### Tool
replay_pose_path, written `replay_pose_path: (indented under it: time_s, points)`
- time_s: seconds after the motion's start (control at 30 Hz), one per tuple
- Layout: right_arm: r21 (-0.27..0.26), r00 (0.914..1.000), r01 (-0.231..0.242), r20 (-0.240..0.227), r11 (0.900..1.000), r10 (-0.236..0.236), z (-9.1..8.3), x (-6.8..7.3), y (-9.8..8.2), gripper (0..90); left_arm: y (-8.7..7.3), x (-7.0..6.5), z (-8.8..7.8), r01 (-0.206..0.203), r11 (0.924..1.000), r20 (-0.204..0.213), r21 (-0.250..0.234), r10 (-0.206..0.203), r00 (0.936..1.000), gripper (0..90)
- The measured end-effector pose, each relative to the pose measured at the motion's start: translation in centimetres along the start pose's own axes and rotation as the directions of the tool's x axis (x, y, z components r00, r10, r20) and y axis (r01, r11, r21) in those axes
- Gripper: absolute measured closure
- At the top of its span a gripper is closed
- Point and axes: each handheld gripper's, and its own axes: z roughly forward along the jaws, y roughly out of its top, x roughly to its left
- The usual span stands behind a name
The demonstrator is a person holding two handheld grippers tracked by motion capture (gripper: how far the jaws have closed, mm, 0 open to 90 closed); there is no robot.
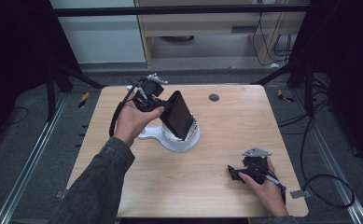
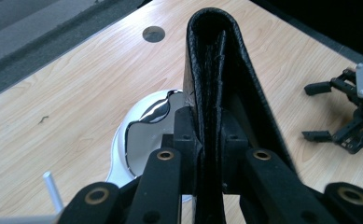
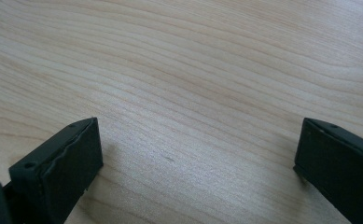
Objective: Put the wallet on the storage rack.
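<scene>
While the left gripper (image 1: 163,108) jaws clamp the black wallet (image 2: 216,93) above the white scale (image 1: 177,137), placement appears pending; the right gripper (image 3: 195,161) rests with jaws spread, empty.

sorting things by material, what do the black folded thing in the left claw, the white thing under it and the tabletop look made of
Black folded case: seemingly leather or imitation leather; matte pebbled grain, stitched inner edge.
White base: probably glossy plastic; smooth, moulded, rounded rim. Its inner dish looks like polished metal, mirror-like glints, though this is unsure.
Table: wood or wood-look laminate; pale printed-looking grain, satin sheen.
</scene>
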Motion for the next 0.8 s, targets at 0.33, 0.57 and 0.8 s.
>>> replay_pose_path:
  time_s: [0.33,0.57,0.8]
  points:
    - [0.000,1.0000,0.003,-0.002,1.000,-0.003,0.0,0.0,0.0,0.9,0.4,0.6,0.4,0.003,1.0000,-0.010,0.002,-0.003,0.9999,81.0]
    - [-0.001,1.0000,0.004,-0.001,1.000,-0.004,0.0,0.0,0.0,1.0,0.4,1.1,0.7,0.017,0.9998,-0.015,-0.007,-0.017,0.9997,81.0]
    - [-0.001,1.0000,0.006,-0.001,1.000,-0.006,0.0,0.0,0.0,0.9,-0.3,1.2,3.1,0.022,0.9992,-0.006,0.033,-0.022,0.9997,80.9]
